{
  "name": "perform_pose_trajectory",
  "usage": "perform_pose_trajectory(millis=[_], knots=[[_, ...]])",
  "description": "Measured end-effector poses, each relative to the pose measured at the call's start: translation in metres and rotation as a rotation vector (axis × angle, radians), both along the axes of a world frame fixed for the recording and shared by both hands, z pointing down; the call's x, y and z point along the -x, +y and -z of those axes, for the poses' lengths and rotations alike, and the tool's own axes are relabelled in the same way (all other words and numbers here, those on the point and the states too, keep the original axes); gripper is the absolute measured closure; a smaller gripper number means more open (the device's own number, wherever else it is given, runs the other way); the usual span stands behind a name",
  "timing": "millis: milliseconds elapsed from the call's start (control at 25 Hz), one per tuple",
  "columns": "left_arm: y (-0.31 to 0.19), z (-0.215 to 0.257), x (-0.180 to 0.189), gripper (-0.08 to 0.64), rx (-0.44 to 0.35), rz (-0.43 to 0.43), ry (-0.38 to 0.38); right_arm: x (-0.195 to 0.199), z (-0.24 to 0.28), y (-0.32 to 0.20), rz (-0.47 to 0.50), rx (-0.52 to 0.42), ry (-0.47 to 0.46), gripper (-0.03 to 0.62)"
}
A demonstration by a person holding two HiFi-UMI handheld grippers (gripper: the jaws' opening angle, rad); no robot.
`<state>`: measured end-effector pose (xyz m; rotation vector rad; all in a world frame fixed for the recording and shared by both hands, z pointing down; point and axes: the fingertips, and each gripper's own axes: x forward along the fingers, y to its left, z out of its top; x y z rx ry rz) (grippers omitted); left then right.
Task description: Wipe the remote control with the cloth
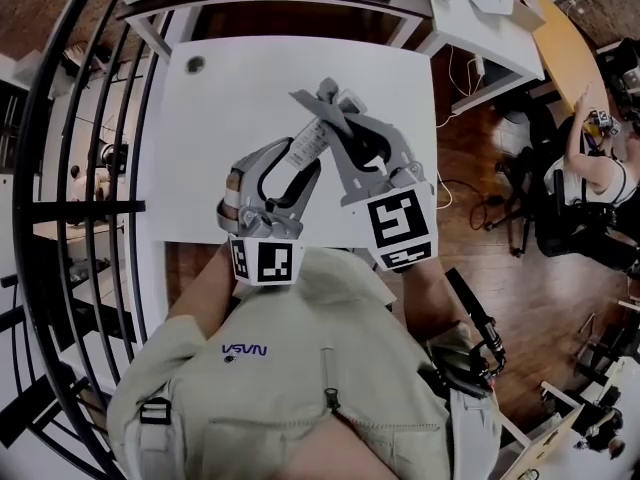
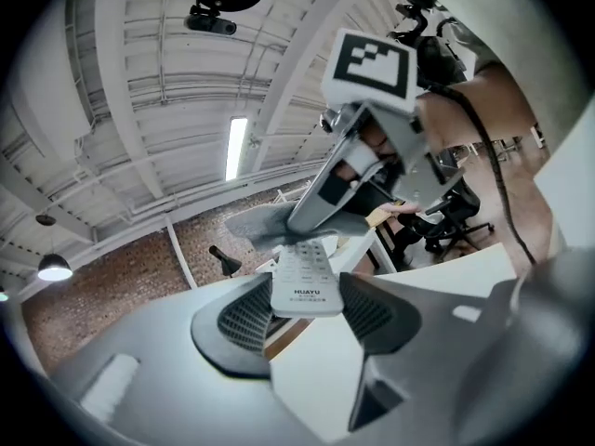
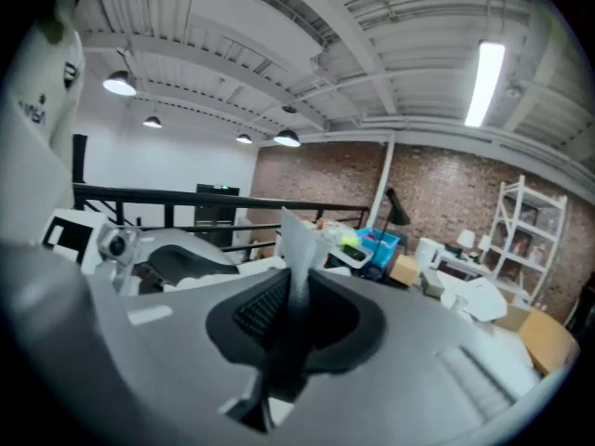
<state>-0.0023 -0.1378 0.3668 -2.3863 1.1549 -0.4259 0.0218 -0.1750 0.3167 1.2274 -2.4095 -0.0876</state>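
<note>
Left gripper (image 2: 307, 312) fingers clamped on remote control (image 2: 303, 284), right gripper (image 3: 296, 309) fingers pinching cloth (image 3: 299, 244) over remote's far end

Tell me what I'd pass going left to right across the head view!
Black railing → small dark spot on the white table → left gripper holding the remote control → right gripper pinching the cloth → seated person at the far right.

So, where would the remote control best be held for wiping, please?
At its bottom end, approached endwise, across its narrow width, as the left tool grips it now. The remote control is long and slim, so its upper length stays clear for the cloth.
</note>
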Motion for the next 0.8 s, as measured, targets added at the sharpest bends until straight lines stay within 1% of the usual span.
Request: perform_pose_trajectory(millis=[80, 160, 240, 320, 400, 480, 600, 680, 720, 800], knots=[[0.002, 0.001, -0.002, 0.321, -0.020, -0.001, -0.019, -0.020, 0.005, -0.017, -0.081, -0.024, 0.032, 0.551], [0.003, 0.001, -0.003, 0.321, -0.029, -0.002, -0.031, -0.024, 0.004, -0.022, -0.095, -0.025, 0.072, 0.551], [0.003, 0.000, -0.003, 0.321, -0.029, 0.001, -0.031, -0.013, 0.000, -0.017, -0.053, -0.015, 0.096, 0.551], [0.002, 0.000, -0.003, 0.321, -0.025, 0.004, -0.028, 0.005, -0.007, -0.005, 0.014, 0.000, 0.104, 0.551], [0.001, -0.001, -0.003, 0.321, -0.015, 0.005, -0.020, 0.023, -0.014, 0.009, 0.080, 0.019, 0.102, 0.551], [-0.001, -0.002, -0.001, 0.321, 0.008, 0.006, 0.003, 0.039, -0.020, 0.021, 0.141, 0.048, 0.090, 0.552], [-0.006, 0.002, 0.002, 0.321, 0.070, -0.012, 0.085, 0.048, -0.023, 0.031, 0.182, 0.058, 0.082, 0.552], [-0.010, 0.007, 0.003, 0.321, 0.136, -0.056, 0.190, 0.040, -0.013, 0.028, 0.150, 0.021, 0.024, 0.552], [-0.012, 0.005, 0.006, 0.321, 0.199, -0.079, 0.257, 0.030, -0.006, 0.023, 0.108, -0.007, -0.019, 0.552], [-0.018, -0.006, 0.014, 0.321, 0.367, -0.104, 0.388, 0.002, 0.007, 0.008, -0.010, -0.057, -0.096, 0.552]])
